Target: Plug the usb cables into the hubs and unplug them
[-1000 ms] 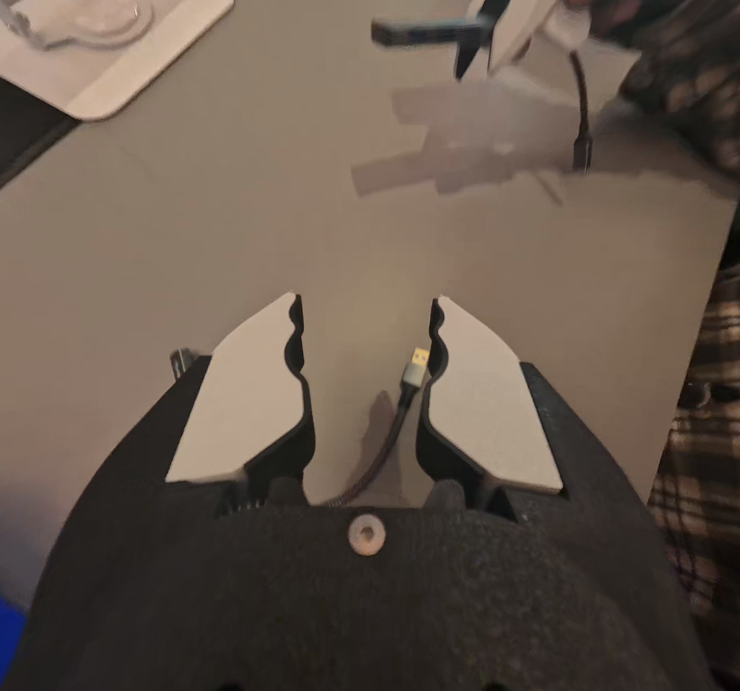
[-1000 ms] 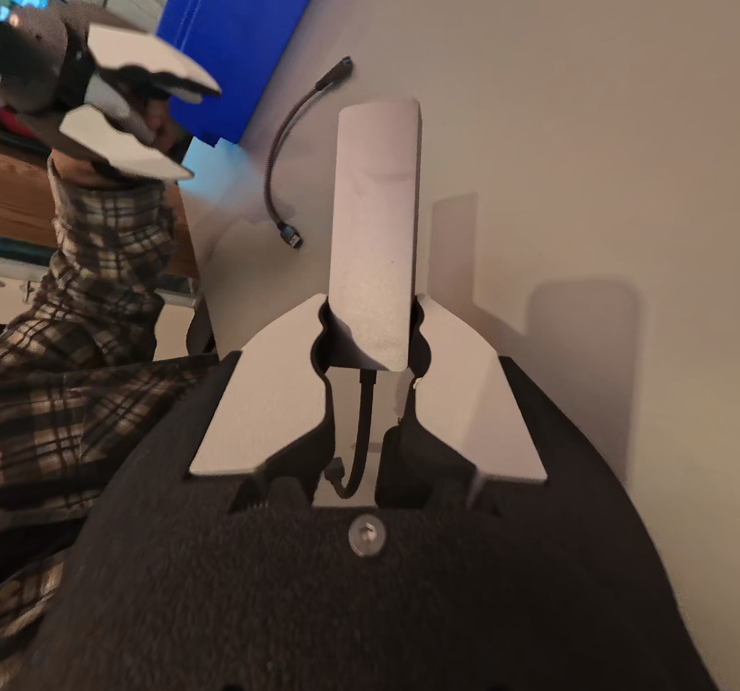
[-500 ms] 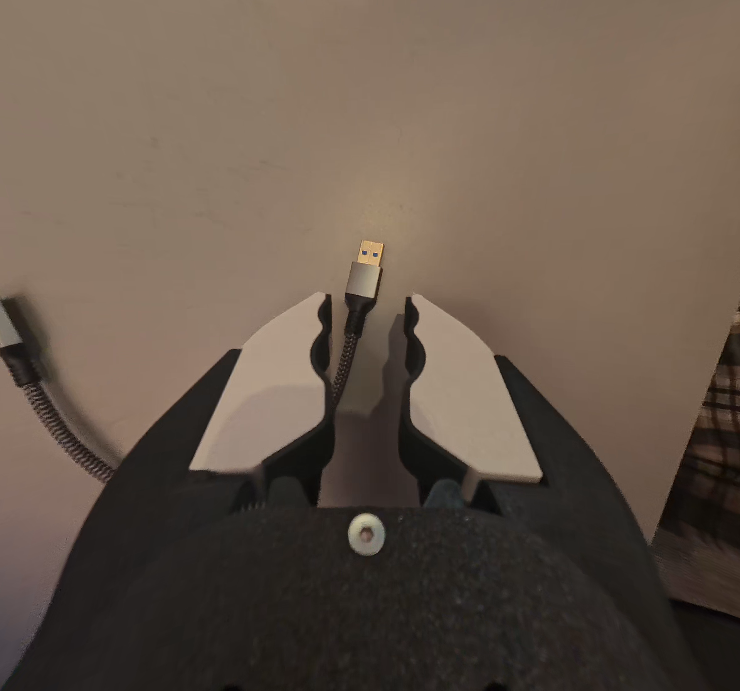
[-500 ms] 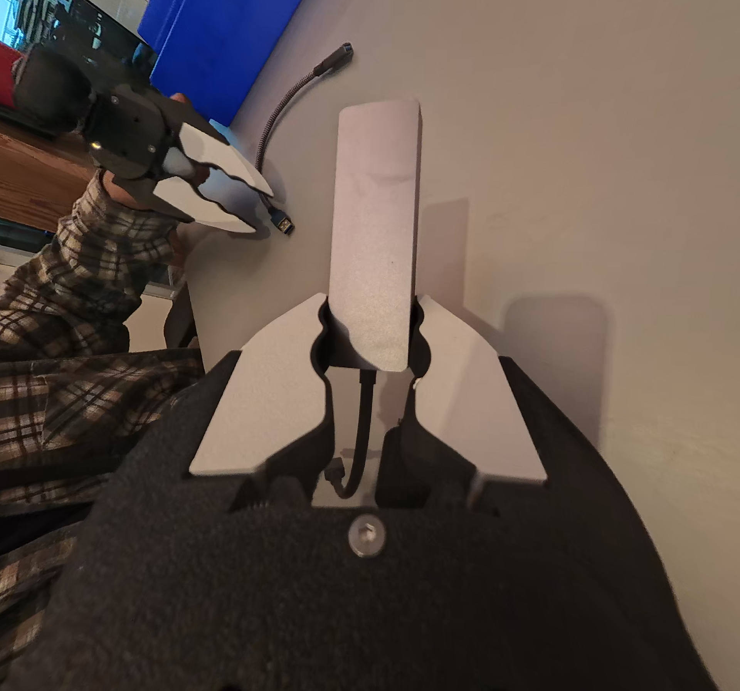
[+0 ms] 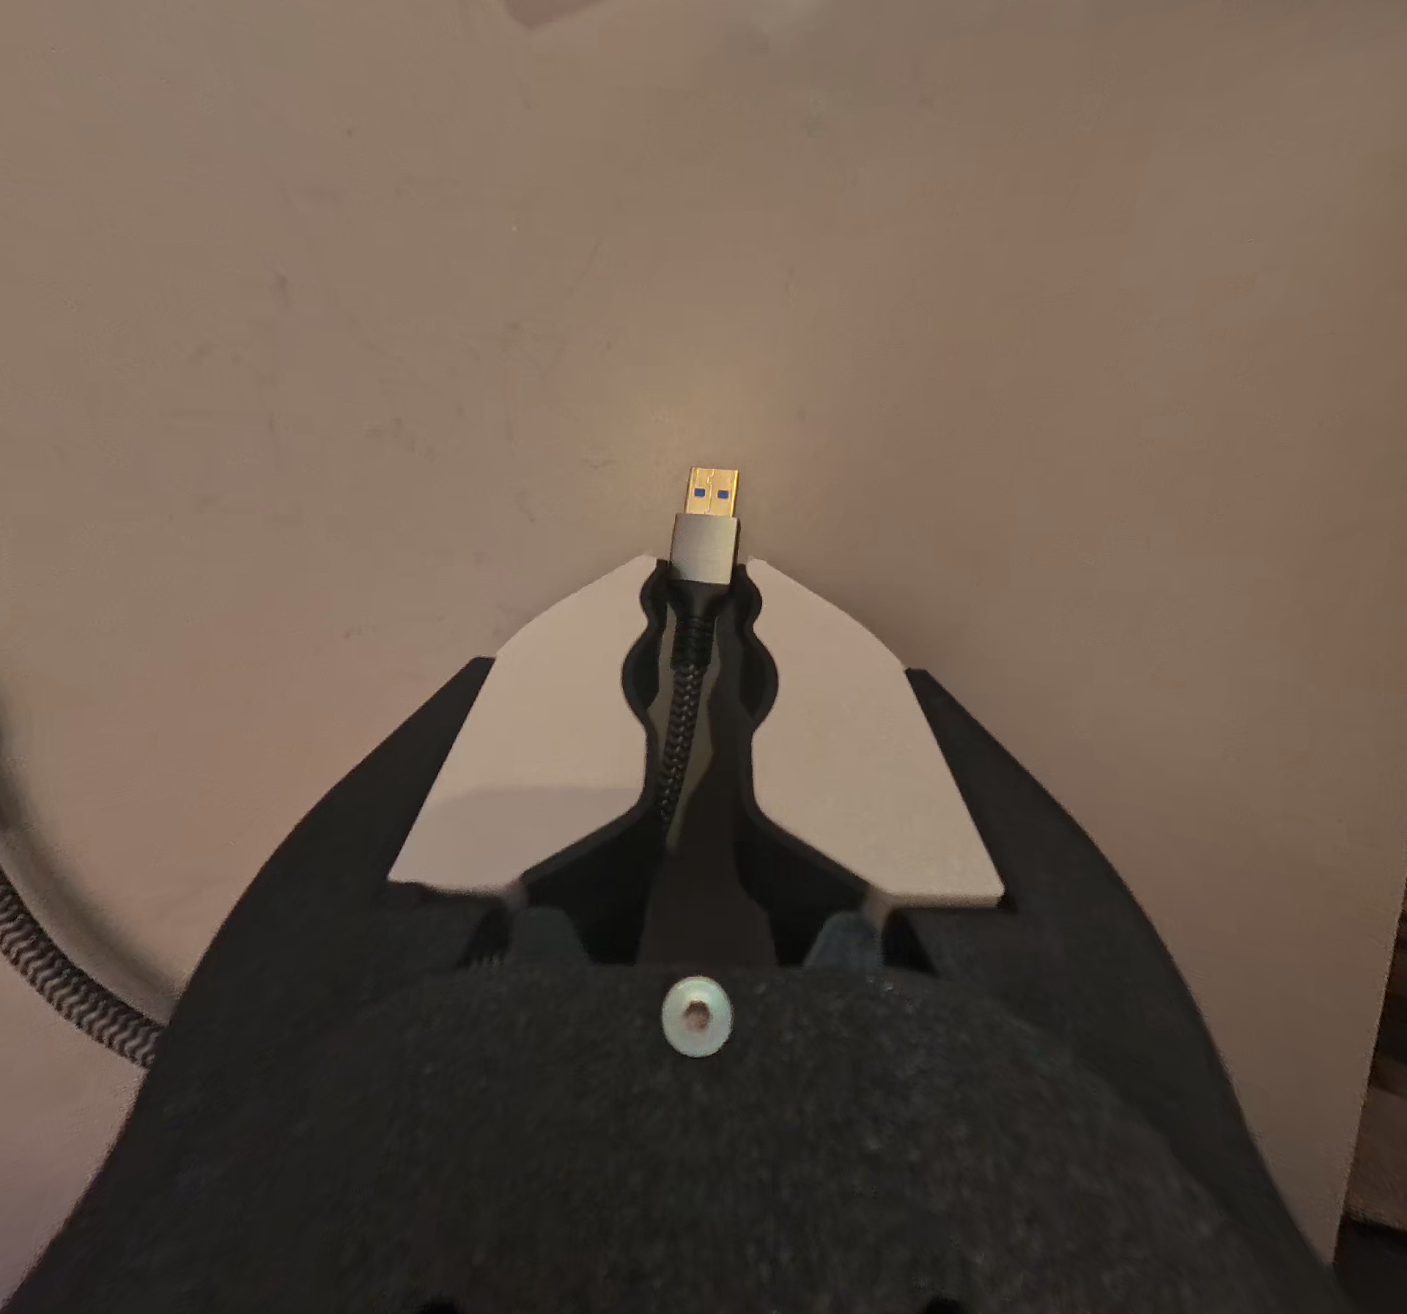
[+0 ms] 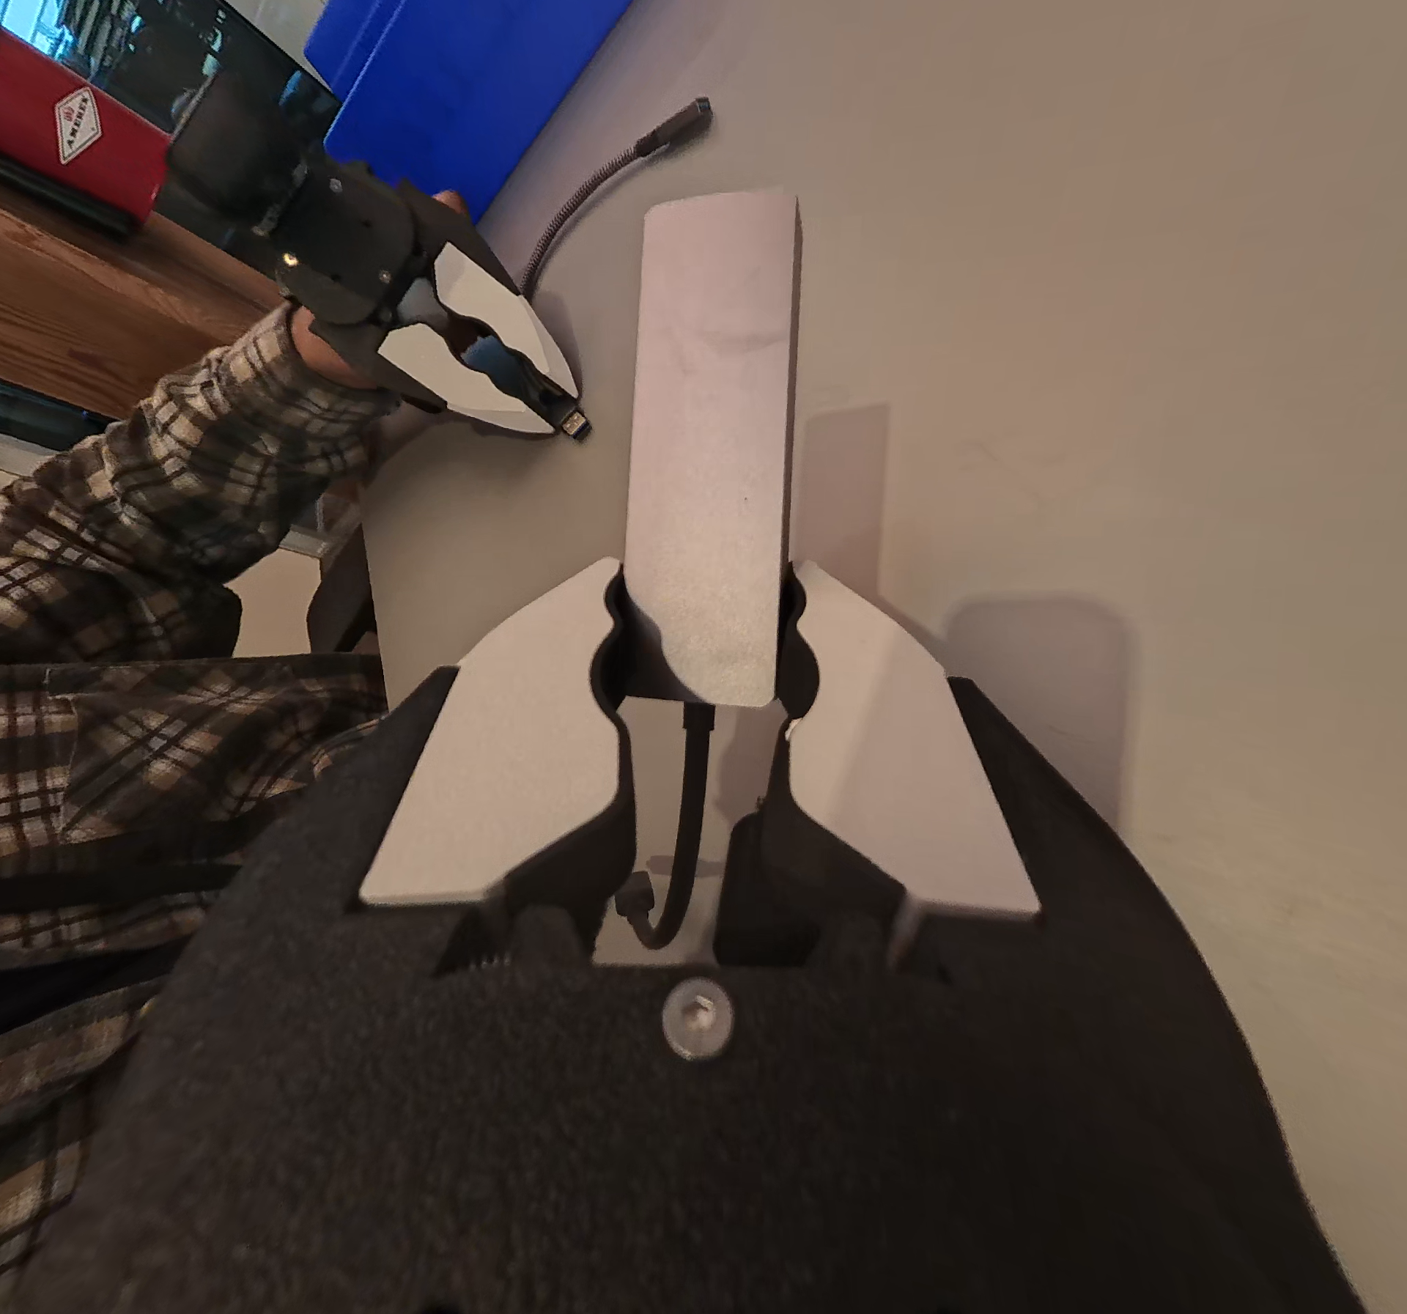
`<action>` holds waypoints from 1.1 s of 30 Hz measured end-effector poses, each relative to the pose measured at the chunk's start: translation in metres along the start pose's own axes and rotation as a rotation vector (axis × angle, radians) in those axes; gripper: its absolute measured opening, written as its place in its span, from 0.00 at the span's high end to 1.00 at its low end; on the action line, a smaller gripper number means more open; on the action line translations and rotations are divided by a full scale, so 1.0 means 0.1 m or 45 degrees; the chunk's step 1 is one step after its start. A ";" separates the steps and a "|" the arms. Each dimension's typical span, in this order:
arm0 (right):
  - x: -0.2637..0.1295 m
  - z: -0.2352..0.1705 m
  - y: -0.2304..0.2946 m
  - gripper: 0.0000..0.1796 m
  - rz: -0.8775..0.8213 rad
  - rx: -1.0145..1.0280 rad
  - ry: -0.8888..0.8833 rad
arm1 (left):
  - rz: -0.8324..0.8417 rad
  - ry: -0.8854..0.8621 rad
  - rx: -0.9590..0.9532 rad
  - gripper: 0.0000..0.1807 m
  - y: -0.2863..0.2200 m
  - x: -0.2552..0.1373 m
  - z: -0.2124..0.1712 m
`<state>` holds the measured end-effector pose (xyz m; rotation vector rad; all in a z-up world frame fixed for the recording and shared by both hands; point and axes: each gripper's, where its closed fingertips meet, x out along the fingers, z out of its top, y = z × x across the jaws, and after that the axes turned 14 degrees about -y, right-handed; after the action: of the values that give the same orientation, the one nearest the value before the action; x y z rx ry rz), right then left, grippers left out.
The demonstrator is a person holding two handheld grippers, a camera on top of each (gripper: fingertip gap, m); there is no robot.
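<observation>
Pinching a braided black-and-grey USB cable [image 5: 685, 706] just behind its plug, the left tool [image 5: 702, 565] fills the lower half of the left wrist view, its two white fingers [image 5: 548, 729] pressed in against the grey metal plug housing. The gold USB-A connector [image 5: 713, 492] with blue inserts sticks out past the fingertips at the centre of the frame, pointing up the picture over the plain beige counter [image 5: 381, 288]. A further stretch of the braided cable curves along the lower left edge. In the right wrist view, the right tool [image 6: 704, 581] holds a long, flat, silver-grey USB hub [image 6: 716, 402] clamped between its white fingers [image 6: 502, 767] at the hub's near end, so the hub stands up the middle of the frame toward the top. A short black lead [image 6: 689, 820] hangs from the hub's near end and loops down between the fingers. At the left of this frame the left tool [image 6: 567, 413] appears farther off, held by a hand in a plaid sleeve [image 6: 213, 470], gripping the cable's plug [image 6: 576, 425] low over the counter, just left of the hub and apart from it. The cable's far end [image 6: 674, 131] lies on the counter at upper centre. A blue panel [image 6: 472, 36] stands beyond the counter at upper left, with a red box [image 6: 68, 128] farther left.
</observation>
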<state>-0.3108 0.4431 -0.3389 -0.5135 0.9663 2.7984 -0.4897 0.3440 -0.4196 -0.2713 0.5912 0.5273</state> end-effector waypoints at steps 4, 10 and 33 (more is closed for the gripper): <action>-0.01 0.06 0.01 0.80 0.005 -0.021 -0.050 | 0.067 -0.071 0.088 0.92 0.00 0.01 0.12; -0.01 0.11 -0.02 0.80 -0.024 -0.057 -0.091 | 0.210 -0.495 0.111 0.92 0.15 -0.09 0.79; 0.05 0.06 -0.08 0.80 -0.065 -0.125 -0.069 | 0.007 0.079 0.004 0.78 0.06 0.50 0.41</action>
<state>-0.3152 0.4537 -0.3409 -0.4653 0.7974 2.8090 -0.4393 0.3849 -0.4168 -0.2841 0.6531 0.5251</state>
